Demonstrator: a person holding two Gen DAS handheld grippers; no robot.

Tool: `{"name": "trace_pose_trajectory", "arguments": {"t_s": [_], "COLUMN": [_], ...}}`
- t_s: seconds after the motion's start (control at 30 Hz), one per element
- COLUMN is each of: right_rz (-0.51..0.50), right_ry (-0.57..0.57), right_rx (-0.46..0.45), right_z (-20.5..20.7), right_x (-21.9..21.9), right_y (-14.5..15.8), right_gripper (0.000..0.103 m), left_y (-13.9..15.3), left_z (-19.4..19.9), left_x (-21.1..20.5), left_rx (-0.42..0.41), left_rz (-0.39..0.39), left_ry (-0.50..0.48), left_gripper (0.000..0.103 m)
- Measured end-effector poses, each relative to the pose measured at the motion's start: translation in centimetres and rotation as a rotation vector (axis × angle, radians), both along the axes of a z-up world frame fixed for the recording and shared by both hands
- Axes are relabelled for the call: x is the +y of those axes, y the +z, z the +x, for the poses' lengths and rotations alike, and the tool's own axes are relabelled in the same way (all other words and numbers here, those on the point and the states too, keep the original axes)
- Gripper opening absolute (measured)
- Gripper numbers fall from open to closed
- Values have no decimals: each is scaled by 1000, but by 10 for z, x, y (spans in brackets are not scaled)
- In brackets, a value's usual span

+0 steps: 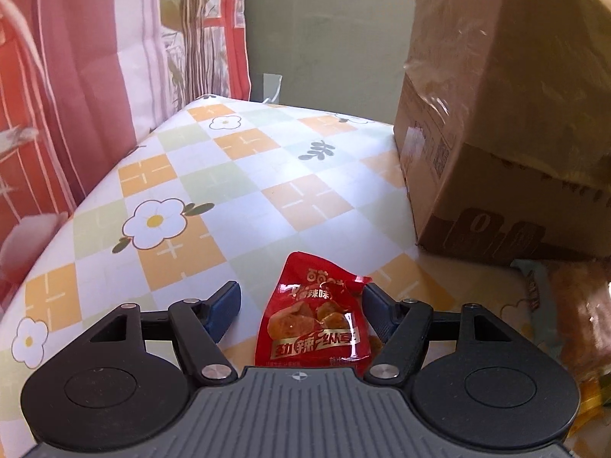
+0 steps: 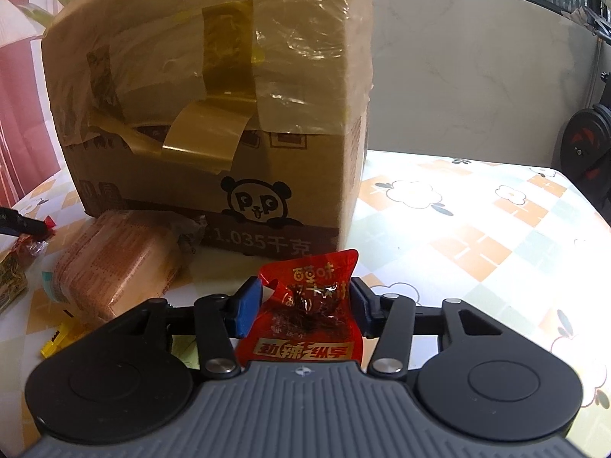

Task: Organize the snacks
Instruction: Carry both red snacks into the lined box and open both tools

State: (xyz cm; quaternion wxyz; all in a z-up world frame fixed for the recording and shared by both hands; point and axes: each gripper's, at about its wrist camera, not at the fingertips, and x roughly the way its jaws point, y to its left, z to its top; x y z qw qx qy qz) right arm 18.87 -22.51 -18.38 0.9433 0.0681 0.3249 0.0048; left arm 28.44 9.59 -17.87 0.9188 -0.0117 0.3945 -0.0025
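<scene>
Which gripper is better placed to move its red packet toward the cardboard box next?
Right, probably. The right gripper has both pads against its red snack packet, with the cardboard box straight ahead. The left gripper is open around the other red packet, box off to its side.

Two red snack packets (image 1: 311, 320) (image 2: 305, 316) (one per view), one cardboard box (image 2: 214, 107).

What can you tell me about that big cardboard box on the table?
The cardboard box is plain brown corrugated board, standing upright on the flowered tablecloth. Peeling yellowish tape and clear film cover its upper half. A black panda logo and weight text are printed near its base. A wrapped bread pack lies against its front.
</scene>
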Motion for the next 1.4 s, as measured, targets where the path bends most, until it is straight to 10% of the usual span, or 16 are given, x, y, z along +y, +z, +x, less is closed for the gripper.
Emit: {"name": "trace_pose_trajectory", "arguments": {"t_s": [0.07, 0.2, 0.7, 1.07, 1.4], "right_rz": [1, 2, 65, 97, 24], "right_ry": [0, -1, -51, -10, 79], "right_rx": [0, 0, -71, -321, -457], "right_z": [0, 0, -43, -57, 28], "right_x": [0, 1, -11, -27, -15], "right_y": [0, 0, 33, 143, 223], "right_gripper": [52, 52, 51, 51, 51], "left_y": [1, 3, 54, 153, 228], "left_z": [-3, -9, -61, -74, -23], "left_x": [-3, 0, -16, -50, -117], "left_rx": [-14, -19, -143, -385, -518], "left_rz": [35, 17, 1, -51, -81], "left_ry": [-11, -34, -101, -209, -334], "left_gripper": [51, 45, 45, 46, 46]}}
